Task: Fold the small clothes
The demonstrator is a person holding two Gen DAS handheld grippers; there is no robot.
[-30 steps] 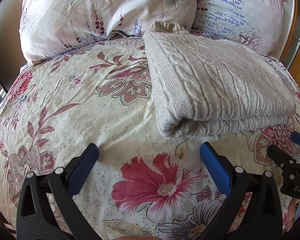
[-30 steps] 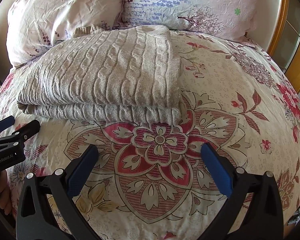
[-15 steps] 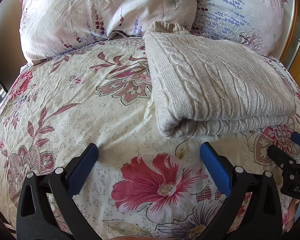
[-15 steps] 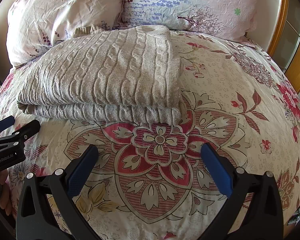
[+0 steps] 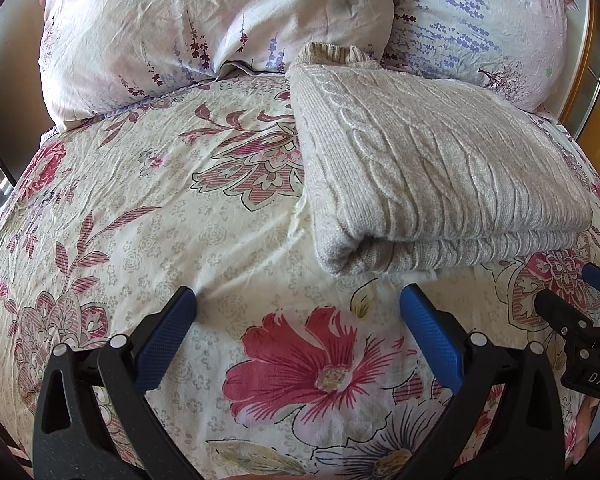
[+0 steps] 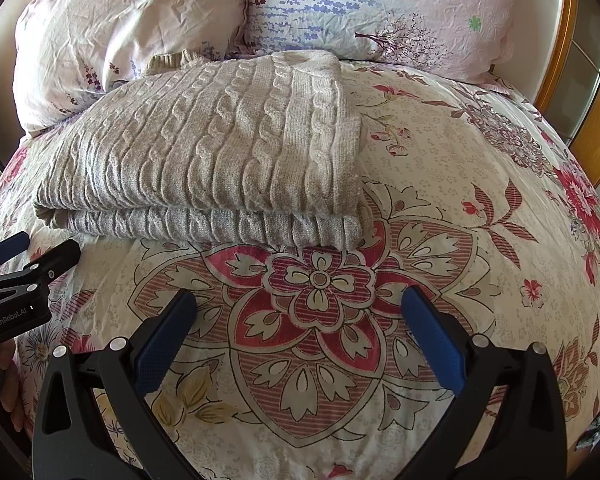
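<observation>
A beige cable-knit sweater lies folded into a neat rectangle on the floral bedspread, its far end against the pillows. It also shows in the right wrist view. My left gripper is open and empty, hovering over the bedspread just short of the sweater's near left corner. My right gripper is open and empty, just short of the sweater's near right edge. Each gripper shows at the edge of the other's view, the right one in the left wrist view and the left one in the right wrist view.
Two floral pillows lie at the head of the bed behind the sweater. A wooden frame runs along the right side. Bare bedspread stretches to the right of the sweater.
</observation>
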